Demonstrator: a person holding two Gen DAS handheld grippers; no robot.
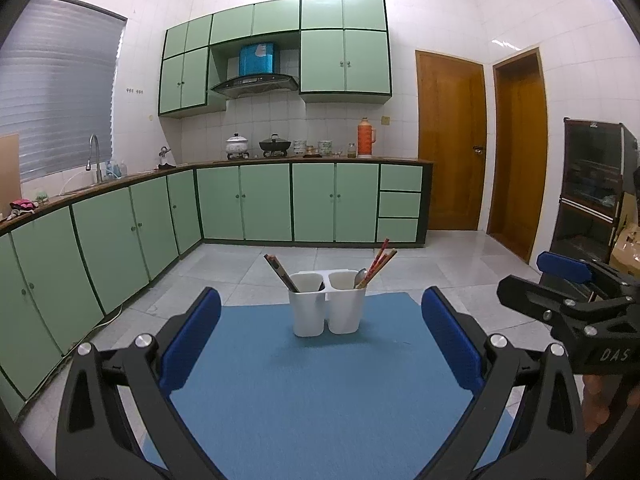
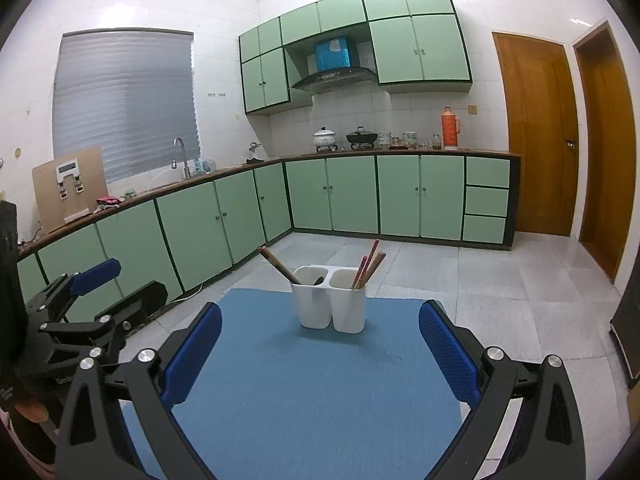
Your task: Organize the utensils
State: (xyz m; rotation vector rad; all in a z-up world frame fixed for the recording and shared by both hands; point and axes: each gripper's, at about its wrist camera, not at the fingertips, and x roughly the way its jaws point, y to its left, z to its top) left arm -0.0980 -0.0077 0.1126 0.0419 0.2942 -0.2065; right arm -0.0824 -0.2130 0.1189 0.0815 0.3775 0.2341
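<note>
Hovering over the blue woven mat (image 1: 304,380), we hold the left gripper (image 1: 320,340) and the right gripper (image 2: 320,344) spread wide, grasping nothing. The white plastic two-compartment utensil holder (image 1: 326,306) stands upright at the mat's far edge (dark brown chopsticks (image 1: 282,272) left, reddish chopsticks (image 1: 378,262) and a metal spoon (image 1: 360,278) right)

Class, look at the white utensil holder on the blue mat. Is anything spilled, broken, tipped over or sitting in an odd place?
Nothing stands out. The white utensil holder stands upright on the blue mat. Dark chopsticks lean in its left cup, red chopsticks and a spoon in its right. Both grippers, left and right, are open and empty.
</note>
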